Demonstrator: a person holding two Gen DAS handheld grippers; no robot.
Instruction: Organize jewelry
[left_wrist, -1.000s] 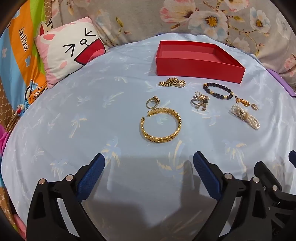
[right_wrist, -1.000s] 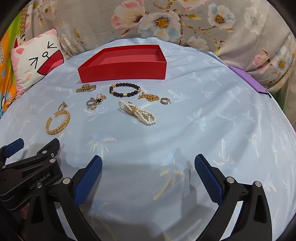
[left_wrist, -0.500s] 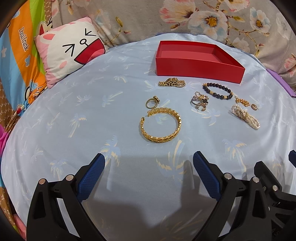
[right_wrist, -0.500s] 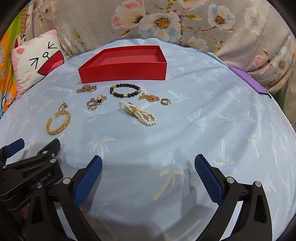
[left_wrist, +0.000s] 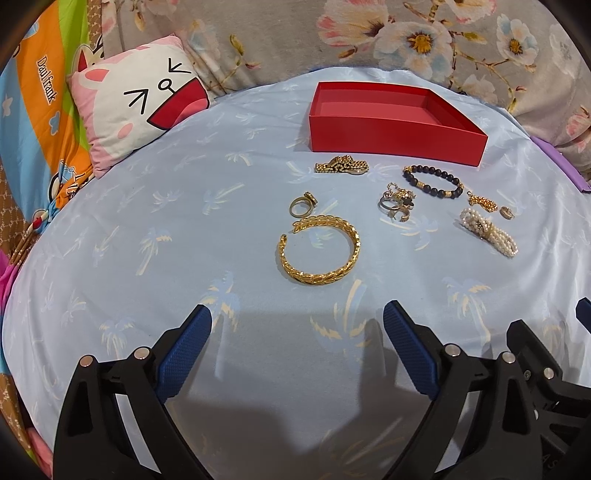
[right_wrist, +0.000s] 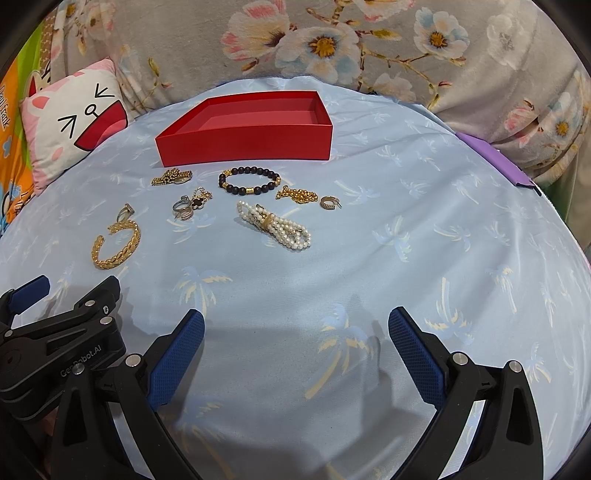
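An empty red box (left_wrist: 391, 138) (right_wrist: 243, 142) stands at the back of a light blue cloth. In front of it lie a gold cuff bangle (left_wrist: 318, 254) (right_wrist: 116, 245), a gold ring (left_wrist: 301, 206), a gold watch-style bracelet (left_wrist: 341, 166) (right_wrist: 171, 177), a cluster of rings (left_wrist: 397, 205) (right_wrist: 192, 205), a dark bead bracelet (left_wrist: 432, 181) (right_wrist: 249, 181), a gold chain (left_wrist: 482, 202) (right_wrist: 297, 194), a small hoop earring (right_wrist: 328, 202) and a pearl bracelet (left_wrist: 487, 236) (right_wrist: 275, 225). My left gripper (left_wrist: 297, 354) is open, just short of the bangle. My right gripper (right_wrist: 295, 354) is open, short of the pearls.
A cat-face cushion (left_wrist: 142, 110) (right_wrist: 70, 122) lies at the back left. A floral blanket (right_wrist: 332, 48) runs behind the box. A purple object (right_wrist: 495, 158) sits at the right edge. A colourful sheet (left_wrist: 33, 122) borders the left.
Both grippers have barely moved; the views have shifted only slightly. Nothing was taken hold of.
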